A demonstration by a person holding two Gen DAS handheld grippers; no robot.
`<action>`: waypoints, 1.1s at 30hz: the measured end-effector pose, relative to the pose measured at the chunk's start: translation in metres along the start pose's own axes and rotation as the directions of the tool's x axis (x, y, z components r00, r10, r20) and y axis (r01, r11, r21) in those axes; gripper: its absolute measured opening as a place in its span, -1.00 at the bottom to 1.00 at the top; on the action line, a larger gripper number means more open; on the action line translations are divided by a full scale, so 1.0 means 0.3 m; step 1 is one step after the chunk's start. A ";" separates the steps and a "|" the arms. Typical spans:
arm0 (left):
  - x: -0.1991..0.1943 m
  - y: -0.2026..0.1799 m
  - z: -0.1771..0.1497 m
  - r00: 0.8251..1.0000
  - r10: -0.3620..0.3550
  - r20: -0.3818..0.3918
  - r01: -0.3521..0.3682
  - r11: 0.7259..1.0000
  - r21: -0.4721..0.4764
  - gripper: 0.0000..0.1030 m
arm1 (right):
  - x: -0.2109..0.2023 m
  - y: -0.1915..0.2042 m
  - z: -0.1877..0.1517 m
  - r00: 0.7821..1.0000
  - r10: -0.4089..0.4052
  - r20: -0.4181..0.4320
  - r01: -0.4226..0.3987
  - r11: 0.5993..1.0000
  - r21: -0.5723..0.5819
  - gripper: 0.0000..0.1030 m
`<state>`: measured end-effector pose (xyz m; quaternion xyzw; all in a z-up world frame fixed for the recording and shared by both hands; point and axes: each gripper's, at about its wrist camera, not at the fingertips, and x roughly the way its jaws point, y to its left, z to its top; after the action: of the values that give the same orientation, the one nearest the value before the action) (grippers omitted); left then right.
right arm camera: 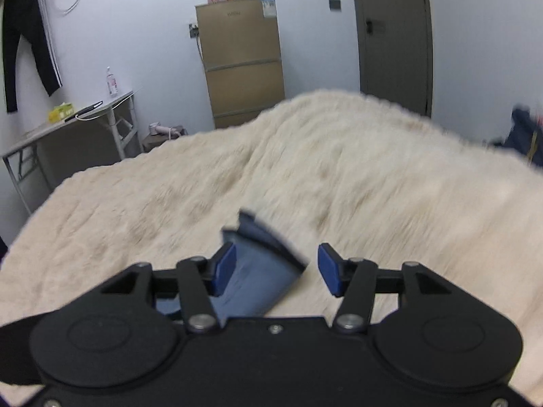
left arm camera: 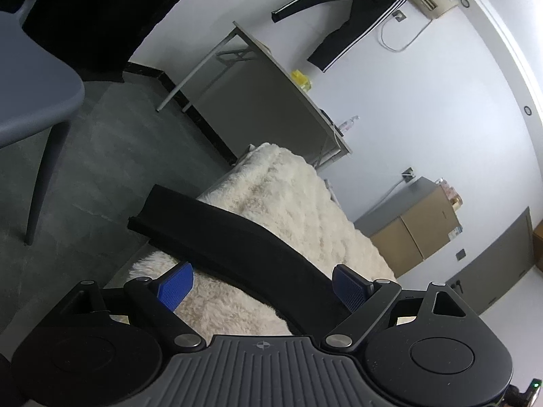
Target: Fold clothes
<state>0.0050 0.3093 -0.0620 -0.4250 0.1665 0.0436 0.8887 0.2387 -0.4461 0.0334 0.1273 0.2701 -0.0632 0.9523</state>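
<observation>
In the left wrist view a long black garment (left arm camera: 217, 230), folded into a flat band, lies slantwise over the cream fluffy blanket (left arm camera: 288, 190). My left gripper (left arm camera: 263, 288) is open, and the band's near end passes between its blue pads without being pinched. In the right wrist view a blue-grey denim piece (right arm camera: 258, 271) lies on the blanket (right arm camera: 373, 169), folded edge up. My right gripper (right arm camera: 276, 268) hangs open over it, the cloth close to the left pad (right arm camera: 224, 268). This view is motion-blurred.
A grey chair (left arm camera: 37, 84) stands on the dark floor to the left. A folding table (left arm camera: 271, 84) is by the wall, with black striped trousers (left arm camera: 356, 10) hanging above. A brown cabinet (right arm camera: 241, 64) and a grey door (right arm camera: 393, 34) lie beyond the bed.
</observation>
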 end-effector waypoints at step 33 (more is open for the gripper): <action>0.010 0.008 -0.011 1.000 -0.001 -0.022 0.001 1.000 0.000 0.67 | -0.148 -0.107 0.041 0.979 -0.198 0.053 0.205 0.955 -0.215 0.25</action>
<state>0.0063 0.3082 -0.0666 -0.4254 0.1762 0.0383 0.8868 0.2011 -0.4779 0.0605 -0.0077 0.2722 -0.1319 0.9531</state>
